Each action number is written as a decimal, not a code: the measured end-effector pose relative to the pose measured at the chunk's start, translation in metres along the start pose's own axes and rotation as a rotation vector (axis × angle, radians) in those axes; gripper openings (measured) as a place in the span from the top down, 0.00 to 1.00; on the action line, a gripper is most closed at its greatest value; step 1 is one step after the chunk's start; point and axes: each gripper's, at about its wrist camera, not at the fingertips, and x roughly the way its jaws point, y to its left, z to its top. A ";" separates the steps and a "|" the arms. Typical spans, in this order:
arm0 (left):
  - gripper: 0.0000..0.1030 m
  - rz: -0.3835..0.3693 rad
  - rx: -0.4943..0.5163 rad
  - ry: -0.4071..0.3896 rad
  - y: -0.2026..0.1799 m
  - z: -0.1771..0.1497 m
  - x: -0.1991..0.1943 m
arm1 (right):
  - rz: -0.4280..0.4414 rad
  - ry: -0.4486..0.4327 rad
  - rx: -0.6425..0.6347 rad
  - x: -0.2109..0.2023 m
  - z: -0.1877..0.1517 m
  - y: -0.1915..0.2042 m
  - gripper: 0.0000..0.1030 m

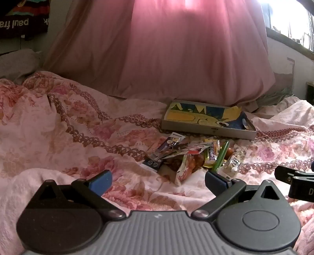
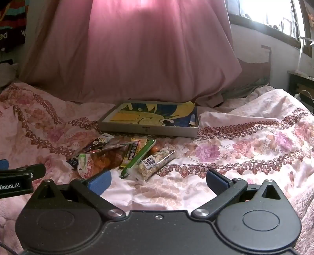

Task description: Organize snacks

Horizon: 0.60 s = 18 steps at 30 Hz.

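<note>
A pile of snack packets lies on the floral bedspread, also in the right wrist view. It holds a clear bag of nuts, a green stick pack, an orange-filled pouch and a dark packet. Behind it sits a shallow cardboard tray with a yellow-and-blue picture inside, also in the right wrist view. My left gripper is open and empty, just short of the pile. My right gripper is open and empty, right of the pile.
The floral bedspread is rumpled, with folds on the left. A big pink quilt rises behind the tray. A bright window and a wall are at the right. Part of the other gripper shows at each view's edge.
</note>
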 end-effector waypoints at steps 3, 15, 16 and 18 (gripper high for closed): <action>0.00 0.001 0.001 0.001 0.000 0.000 0.000 | 0.000 0.001 0.000 0.000 0.000 0.000 0.00; 0.00 0.002 0.003 0.003 0.000 0.000 0.000 | 0.000 0.003 0.001 0.000 0.000 0.000 0.00; 0.00 0.002 0.003 0.003 0.000 0.000 0.000 | 0.000 0.003 0.000 0.000 0.000 0.000 0.00; 0.00 0.002 0.004 0.004 0.000 0.000 0.000 | 0.000 0.003 0.001 0.000 0.000 0.000 0.00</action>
